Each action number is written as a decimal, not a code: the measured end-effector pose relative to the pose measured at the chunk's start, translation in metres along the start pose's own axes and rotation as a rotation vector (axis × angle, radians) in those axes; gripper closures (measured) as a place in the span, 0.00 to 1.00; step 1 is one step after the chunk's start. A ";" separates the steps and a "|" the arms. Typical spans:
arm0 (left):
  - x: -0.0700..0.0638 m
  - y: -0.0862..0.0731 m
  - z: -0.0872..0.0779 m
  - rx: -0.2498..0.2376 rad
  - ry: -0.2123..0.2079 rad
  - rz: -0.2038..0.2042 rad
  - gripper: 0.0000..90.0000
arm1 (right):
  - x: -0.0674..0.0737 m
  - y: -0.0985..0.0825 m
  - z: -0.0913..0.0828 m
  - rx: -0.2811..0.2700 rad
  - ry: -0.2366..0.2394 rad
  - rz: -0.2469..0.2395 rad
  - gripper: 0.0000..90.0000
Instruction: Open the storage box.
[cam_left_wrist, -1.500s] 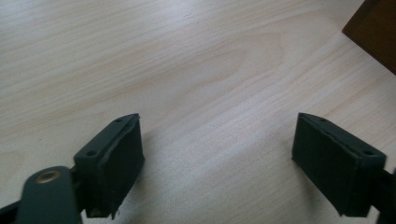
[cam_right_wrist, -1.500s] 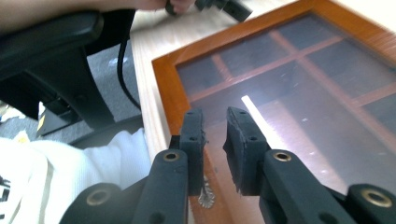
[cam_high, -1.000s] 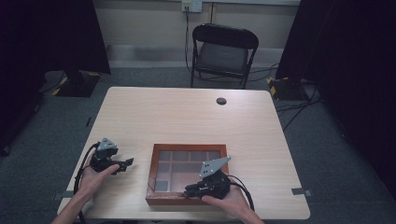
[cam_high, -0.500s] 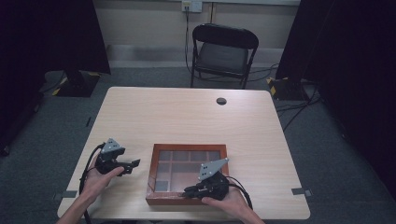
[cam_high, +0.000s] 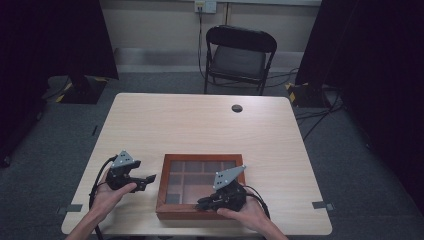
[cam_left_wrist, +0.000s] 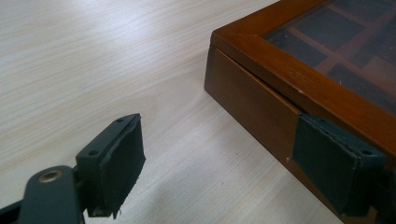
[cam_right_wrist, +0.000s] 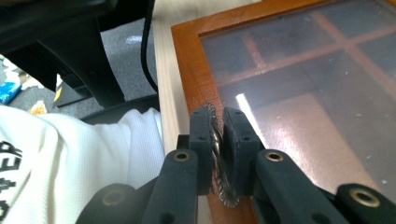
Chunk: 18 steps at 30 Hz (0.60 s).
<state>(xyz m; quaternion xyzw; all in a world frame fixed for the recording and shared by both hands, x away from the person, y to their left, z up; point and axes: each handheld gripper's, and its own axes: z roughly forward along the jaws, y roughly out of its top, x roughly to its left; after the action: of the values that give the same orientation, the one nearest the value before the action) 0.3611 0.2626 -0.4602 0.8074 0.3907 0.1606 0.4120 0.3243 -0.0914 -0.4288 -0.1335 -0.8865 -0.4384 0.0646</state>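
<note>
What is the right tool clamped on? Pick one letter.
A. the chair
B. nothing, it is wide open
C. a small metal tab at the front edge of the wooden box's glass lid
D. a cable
C: in the right gripper view the right tool pinches a small metal tab at the front edge of the wooden box.

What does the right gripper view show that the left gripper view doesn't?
Right gripper view: the right gripper pinched shut on a thin toothed metal piece at the wooden box rim, with a white garment beside it. Left gripper view: the left gripper with jaws apart, one pad before the box's side wall, over bare table. Both: the glass lid and the dividers beneath.
</note>
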 end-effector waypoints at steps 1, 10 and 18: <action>-0.001 0.000 0.000 0.000 -0.004 -0.004 0.18 | 0.000 0.001 -0.002 -0.002 -0.001 0.001 0.92; -0.006 -0.001 -0.002 -0.004 -0.030 -0.003 0.18 | -0.001 0.010 -0.009 -0.011 0.009 -0.005 0.92; -0.012 -0.002 -0.001 -0.005 -0.058 0.026 0.18 | 0.000 0.023 -0.019 -0.026 -0.002 -0.016 0.92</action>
<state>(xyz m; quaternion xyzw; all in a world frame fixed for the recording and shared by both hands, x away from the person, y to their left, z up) 0.3519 0.2552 -0.4603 0.8157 0.3679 0.1434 0.4229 0.3310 -0.0930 -0.3994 -0.1277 -0.8817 -0.4504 0.0584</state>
